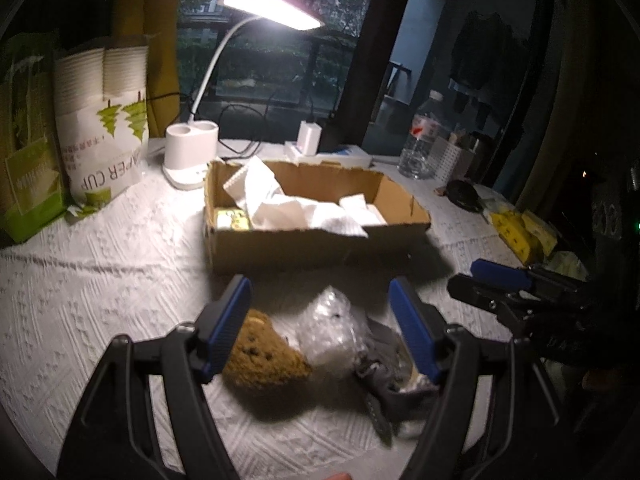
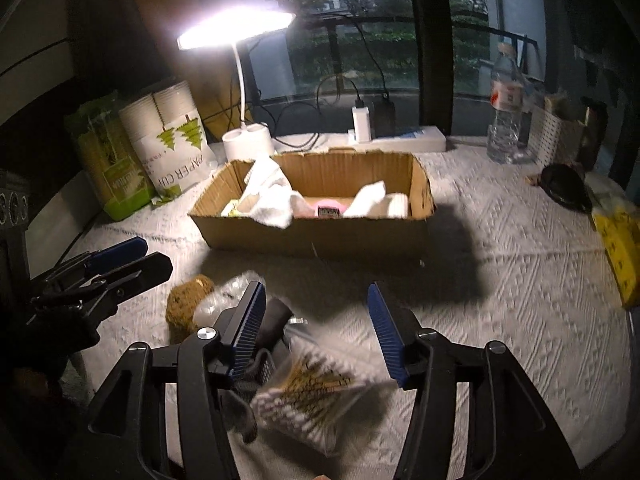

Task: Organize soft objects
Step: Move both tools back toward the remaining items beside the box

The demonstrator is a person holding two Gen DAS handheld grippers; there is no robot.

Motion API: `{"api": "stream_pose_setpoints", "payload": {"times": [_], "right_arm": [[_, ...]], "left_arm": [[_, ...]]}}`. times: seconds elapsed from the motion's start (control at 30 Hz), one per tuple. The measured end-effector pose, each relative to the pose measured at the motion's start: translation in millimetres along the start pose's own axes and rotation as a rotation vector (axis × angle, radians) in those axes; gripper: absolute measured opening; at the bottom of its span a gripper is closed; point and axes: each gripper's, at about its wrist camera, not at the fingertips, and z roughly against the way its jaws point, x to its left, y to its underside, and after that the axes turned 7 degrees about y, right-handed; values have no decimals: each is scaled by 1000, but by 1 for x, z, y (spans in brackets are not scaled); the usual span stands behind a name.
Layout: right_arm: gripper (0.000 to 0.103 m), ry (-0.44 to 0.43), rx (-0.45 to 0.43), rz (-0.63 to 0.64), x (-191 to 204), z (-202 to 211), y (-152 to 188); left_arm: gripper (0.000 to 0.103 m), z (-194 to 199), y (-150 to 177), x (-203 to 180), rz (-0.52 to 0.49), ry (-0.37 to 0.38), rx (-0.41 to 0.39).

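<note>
Left gripper [image 1: 320,328] hangs spread over the small heap on the tablecloth [image 1: 100,300], pads w/ nothing pinched; right gripper [image 2: 316,332] is spread too, hovering over a clear bag of cotton swabs [image 2: 304,396], not touching it as far as I can tell. Soft things to sort: brown knobbly sponge-like lump [image 1: 260,360], crinkly clear plastic bag [image 1: 332,328], grey fabric piece w/ a strap [image 1: 384,372], all just in front of the cardboard box [image 1: 312,248], which already holds white cloths [image 1: 280,204].

Risks, imo: heap is packed tight, so closing on one item could snag its neighbour & drag both. Plastic looks slick & thin, likely to slip or tear between ribbed pads. Sponge should squash and hold ok. Swab bag is stiff-ish, not really soft, may get sorted wrongly. Both grippers sit near each other, could collide over the heap
</note>
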Motion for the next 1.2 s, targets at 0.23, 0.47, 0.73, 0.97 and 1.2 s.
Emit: {"api": "stream_pose_setpoints", "payload": {"times": [0.23, 0.47, 0.73, 0.97, 1.2], "right_arm": [[57, 3, 32, -10, -2, -4, 18], [58, 4, 75, -20, -3, -12, 37], [68, -8, 109, -44, -5, -15, 52], [75, -11, 133, -42, 1, -28, 61], [75, -70, 167, -33, 6, -42, 63]], "left_arm": [[73, -1, 13, -3, 8, 5, 24], [73, -6, 27, -7, 16, 6, 61], [73, -10, 42, -11, 24, 4, 102], [73, -15, 49, -15, 21, -6, 132], [73, -23, 52, -15, 32, -24, 161]]}}
